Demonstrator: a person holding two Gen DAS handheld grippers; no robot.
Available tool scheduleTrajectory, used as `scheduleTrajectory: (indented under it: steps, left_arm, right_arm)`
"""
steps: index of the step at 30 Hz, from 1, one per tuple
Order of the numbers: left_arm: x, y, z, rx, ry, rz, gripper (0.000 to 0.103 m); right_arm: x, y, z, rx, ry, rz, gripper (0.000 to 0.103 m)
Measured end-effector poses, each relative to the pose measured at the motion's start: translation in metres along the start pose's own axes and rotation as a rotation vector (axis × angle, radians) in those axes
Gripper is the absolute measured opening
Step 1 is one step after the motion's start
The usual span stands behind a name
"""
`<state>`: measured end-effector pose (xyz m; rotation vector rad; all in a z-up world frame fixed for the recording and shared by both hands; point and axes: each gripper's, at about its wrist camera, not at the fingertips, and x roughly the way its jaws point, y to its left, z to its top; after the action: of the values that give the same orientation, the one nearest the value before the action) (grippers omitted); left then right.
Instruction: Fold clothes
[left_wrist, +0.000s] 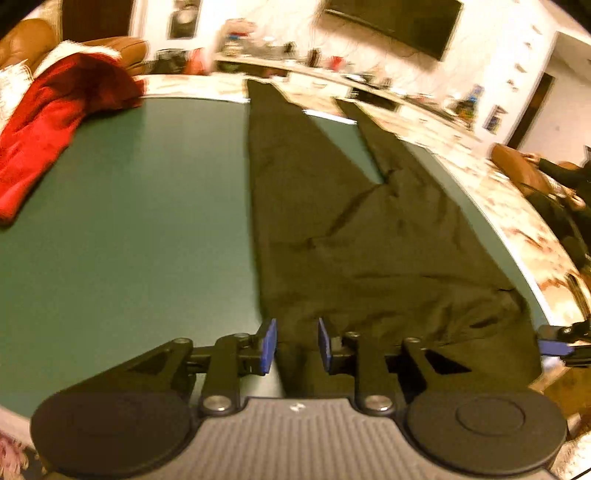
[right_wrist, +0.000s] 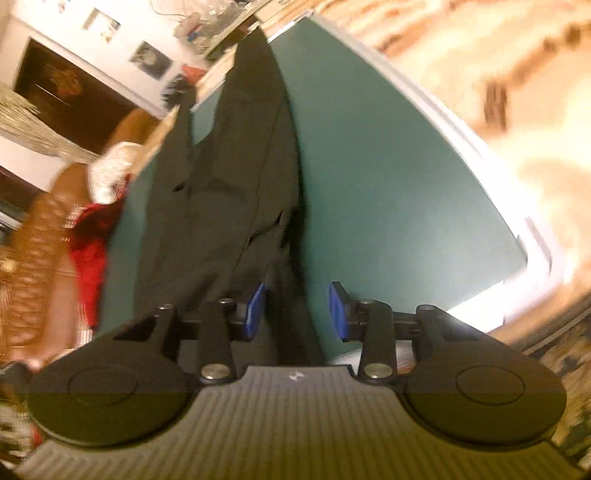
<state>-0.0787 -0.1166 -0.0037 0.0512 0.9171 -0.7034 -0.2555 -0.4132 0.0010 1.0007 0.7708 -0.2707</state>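
A: State the layout, largest item first.

B: The green table (left_wrist: 129, 221) fills the lower half of the left wrist view. A pair of dark trousers (left_wrist: 332, 221) lies flat on it, the waist at 6 o'clock next to the grippers and the two legs running to 12 and 1 o'clock, where the ends reach the far table edge. A red garment (left_wrist: 55, 129) sits in a heap at 10 o'clock, well apart from the trousers, probably waiting its turn.

A: Left gripper condition?

B: The left gripper (left_wrist: 297, 345) is spread. Its blue pads (left_wrist: 269, 345) stand either side of the waistband at the trousers' left corner, with cloth between them but no pinch yet.

A: Right gripper condition?

B: The right gripper (right_wrist: 297, 310) is also spread. It straddles the right side of the trousers (right_wrist: 229, 166), where the cloth bunches into a ridge at 6 o'clock. Blur hides whether a pad touches the cloth.

A: Why this placement?

B: One gripper at each waist corner probably prepares a symmetric grasp, so the waist lifts level for the fold.
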Motion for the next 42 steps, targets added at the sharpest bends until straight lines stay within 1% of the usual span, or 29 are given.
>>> scheduleTrajectory:
  steps: [1, 3, 6, 8, 10, 11, 12, 15, 17, 19, 20, 22, 23, 24, 25, 26, 27, 28, 29, 30, 31, 33, 34, 35, 36, 37, 39, 42]
  left_arm:
    - [0.001, -0.003, -0.001, 0.013, 0.001, -0.007, 0.027]
    - [0.002, -0.010, -0.003, 0.037, 0.005, -0.020, 0.034]
    - [0.009, -0.011, -0.010, 0.035, 0.027, -0.015, 0.034]
    - [0.010, -0.010, -0.013, 0.041, 0.021, -0.011, 0.034]
    - [0.010, -0.012, -0.016, 0.062, 0.018, 0.002, 0.034]
    - [0.010, -0.012, -0.016, 0.070, 0.017, 0.007, 0.034]
    - [0.010, -0.013, -0.017, 0.078, 0.016, 0.013, 0.034]
    - [0.009, -0.016, -0.021, 0.120, 0.005, 0.036, 0.034]
    - [0.008, -0.018, -0.024, 0.155, -0.004, 0.052, 0.034]
    - [0.007, -0.021, -0.025, 0.177, -0.006, 0.062, 0.034]
    - [0.006, -0.020, -0.025, 0.172, -0.007, 0.061, 0.034]
    - [0.002, -0.012, -0.024, 0.142, -0.008, 0.051, 0.034]
    - [-0.001, -0.008, -0.025, 0.127, -0.011, 0.061, 0.034]
    - [-0.004, -0.004, -0.025, 0.114, -0.014, 0.071, 0.036]
    - [-0.005, 0.000, -0.026, 0.113, -0.008, 0.088, 0.037]
    - [-0.006, 0.005, -0.027, 0.112, -0.003, 0.103, 0.037]
    - [-0.009, 0.010, -0.028, 0.108, -0.007, 0.103, 0.037]
    - [-0.012, 0.014, -0.029, 0.103, -0.008, 0.108, 0.037]
    - [-0.015, 0.018, -0.030, 0.091, -0.012, 0.106, 0.039]
    - [-0.019, 0.022, -0.030, 0.080, -0.015, 0.102, 0.041]
    - [-0.022, 0.024, -0.031, 0.068, -0.021, 0.086, 0.042]
    - [-0.027, 0.025, -0.032, 0.059, -0.031, 0.048, 0.050]
    - [-0.028, 0.021, -0.033, 0.075, -0.036, 0.040, 0.052]
    - [-0.029, 0.017, -0.034, 0.093, -0.040, 0.033, 0.057]
    - [-0.029, 0.011, -0.034, 0.122, -0.039, 0.039, 0.060]
    - [-0.027, 0.004, -0.035, 0.152, -0.035, 0.051, 0.060]
    - [-0.021, -0.007, -0.037, 0.205, -0.023, 0.107, 0.060]
    - [-0.013, -0.012, -0.041, 0.225, -0.003, 0.172, 0.059]
  right_arm:
    - [0.000, -0.004, -0.002, 0.010, 0.005, 0.021, 0.044]
    - [0.000, -0.011, -0.007, 0.029, 0.014, 0.063, 0.044]
    - [0.003, -0.020, -0.011, 0.061, 0.041, 0.132, 0.044]
    - [0.006, -0.022, -0.009, 0.094, 0.056, 0.162, 0.044]
    - [0.008, -0.021, -0.008, 0.091, 0.060, 0.138, 0.030]
    - [0.008, -0.020, -0.008, 0.088, 0.062, 0.127, 0.018]
    - [0.008, -0.018, -0.009, 0.077, 0.064, 0.123, 0.013]
    - [-0.002, -0.012, -0.011, 0.058, 0.046, 0.128, 0.011]
    - [-0.011, -0.002, -0.010, 0.024, 0.031, 0.113, 0.010]
    - [-0.012, 0.009, -0.010, -0.023, 0.043, 0.047, 0.011]
    - [-0.013, 0.014, -0.009, -0.046, 0.049, 0.014, 0.011]
    - [-0.003, 0.021, -0.010, -0.098, 0.078, -0.049, 0.011]
    - [0.000, 0.023, -0.011, -0.117, 0.089, -0.076, 0.012]
    - [0.003, 0.025, -0.012, -0.131, 0.097, -0.097, 0.014]
    - [0.003, 0.027, -0.013, -0.141, 0.095, -0.098, 0.015]
    - [0.003, 0.028, -0.013, -0.150, 0.092, -0.099, 0.018]
    - [0.001, 0.029, -0.013, -0.154, 0.086, -0.100, 0.029]
    - [-0.001, 0.028, -0.013, -0.152, 0.074, -0.099, 0.034]
    - [-0.003, 0.026, -0.013, -0.148, 0.062, -0.098, 0.042]
    - [-0.006, 0.023, -0.012, -0.137, 0.050, -0.093, 0.044]
    - [-0.009, 0.020, -0.011, -0.119, 0.036, -0.085, 0.044]
    - [-0.013, 0.014, -0.008, -0.083, 0.010, -0.063, 0.045]
    - [-0.015, 0.011, -0.008, -0.065, -0.001, -0.051, 0.045]
    - [-0.017, 0.008, -0.007, -0.052, -0.009, -0.042, 0.045]
    - [-0.017, 0.007, -0.008, -0.047, -0.012, -0.044, 0.045]
    - [-0.016, 0.006, -0.008, -0.044, -0.015, -0.045, 0.045]
    - [-0.015, 0.008, -0.009, -0.049, -0.023, -0.051, 0.045]
    - [-0.013, 0.012, -0.011, -0.066, -0.029, -0.076, 0.045]
